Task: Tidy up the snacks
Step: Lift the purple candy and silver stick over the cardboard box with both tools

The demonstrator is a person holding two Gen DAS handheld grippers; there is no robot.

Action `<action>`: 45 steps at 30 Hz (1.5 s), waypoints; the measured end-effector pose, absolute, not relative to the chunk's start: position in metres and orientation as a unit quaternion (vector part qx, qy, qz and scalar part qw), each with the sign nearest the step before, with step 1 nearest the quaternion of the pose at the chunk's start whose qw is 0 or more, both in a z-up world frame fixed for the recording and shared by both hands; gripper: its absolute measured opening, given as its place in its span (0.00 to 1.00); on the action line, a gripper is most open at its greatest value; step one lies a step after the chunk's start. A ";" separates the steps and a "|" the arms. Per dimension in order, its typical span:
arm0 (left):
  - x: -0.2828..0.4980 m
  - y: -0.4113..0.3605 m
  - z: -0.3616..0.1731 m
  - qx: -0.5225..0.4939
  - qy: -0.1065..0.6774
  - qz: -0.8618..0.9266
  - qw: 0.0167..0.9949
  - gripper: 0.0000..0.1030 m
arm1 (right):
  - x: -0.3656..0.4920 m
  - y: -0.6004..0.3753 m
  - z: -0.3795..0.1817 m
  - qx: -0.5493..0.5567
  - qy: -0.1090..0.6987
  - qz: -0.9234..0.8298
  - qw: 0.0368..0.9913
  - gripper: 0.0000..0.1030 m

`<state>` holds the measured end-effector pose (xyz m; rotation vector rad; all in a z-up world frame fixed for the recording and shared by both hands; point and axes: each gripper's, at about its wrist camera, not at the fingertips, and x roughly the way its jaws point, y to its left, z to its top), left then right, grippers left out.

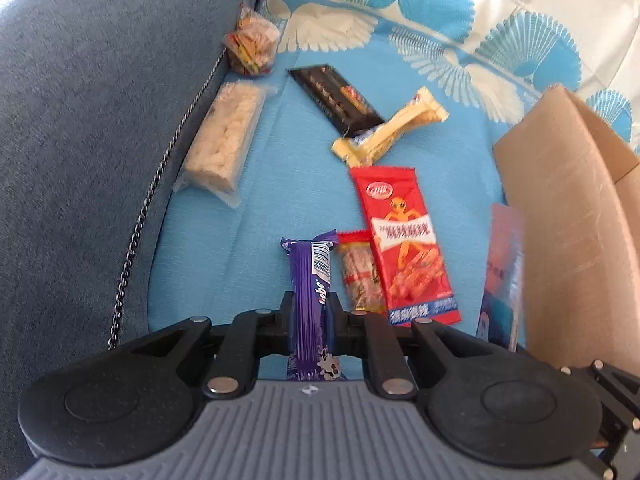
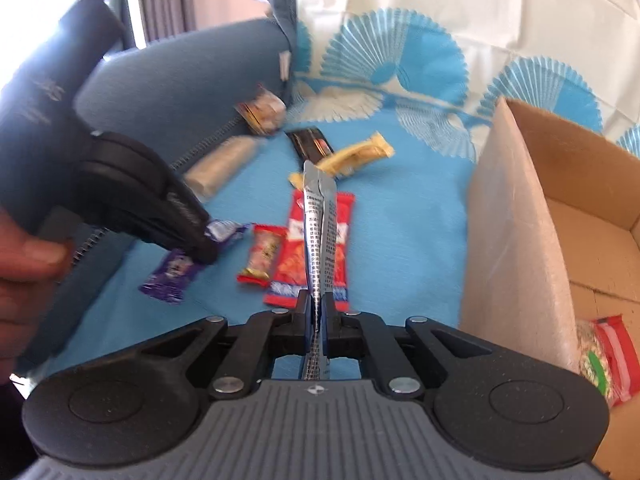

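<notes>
L gripper [image 1: 311, 312] is clamped on the purple bar [image 1: 310, 280], jaws pinching it mid-length; the bar runs lengthwise between them, lower centre of the L wrist view. R gripper [image 2: 316, 308] is closed tight on a flat silver sachet [image 2: 318, 232], held edge-on at its near end, far end sticking up toward frame centre.

Handling, as a guess: all light stuff. The sachet is thin and floppy and will likely sag or swing, so a pinch near the sealed end suits it. The purple bar looks stiffer, w/ a slick wrapper; a mid-body hold is fine, but squeeze gently, the contents may snap. Red pack [image 1: 404, 244] lies flat on the blue cloth [image 1: 240, 224], so take an edge or corner. Rice-cake bar [image 1: 220, 140], upper left, is bulky and crumbly; take it across the width.

Views: only the R wrist view looks inside the box [image 2: 520, 200], at right, w/ one red-green packet [image 2: 604, 356] already at the bottom. It also shows the L gripper from outside and a hand [image 2: 24, 264] at far left. L view shows only the box's outer wall, but gives the loose snacks sharper: black bar [image 1: 336, 96], yellow stick [image 1: 392, 128], small red candy [image 1: 360, 276], and a blurred pale-blue packet [image 1: 504, 272] by the box, prob. the sachet seen face-on.
</notes>
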<state>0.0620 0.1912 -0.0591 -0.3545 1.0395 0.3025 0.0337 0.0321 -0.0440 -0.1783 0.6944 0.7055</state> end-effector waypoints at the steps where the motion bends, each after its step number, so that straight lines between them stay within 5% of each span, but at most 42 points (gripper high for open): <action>1: 0.061 0.191 -0.057 -0.169 0.485 0.143 0.846 0.15 | 0.032 0.031 -0.041 -0.082 0.327 0.343 0.877 0.04; 27: 0.006 0.103 0.014 -0.103 0.318 0.053 0.941 0.14 | 0.001 -0.118 0.083 -0.018 0.213 0.261 0.941 0.04; 45: 0.015 0.050 0.024 -0.057 0.263 -0.013 0.963 0.14 | 0.066 -0.201 0.059 0.032 0.176 0.184 0.967 0.04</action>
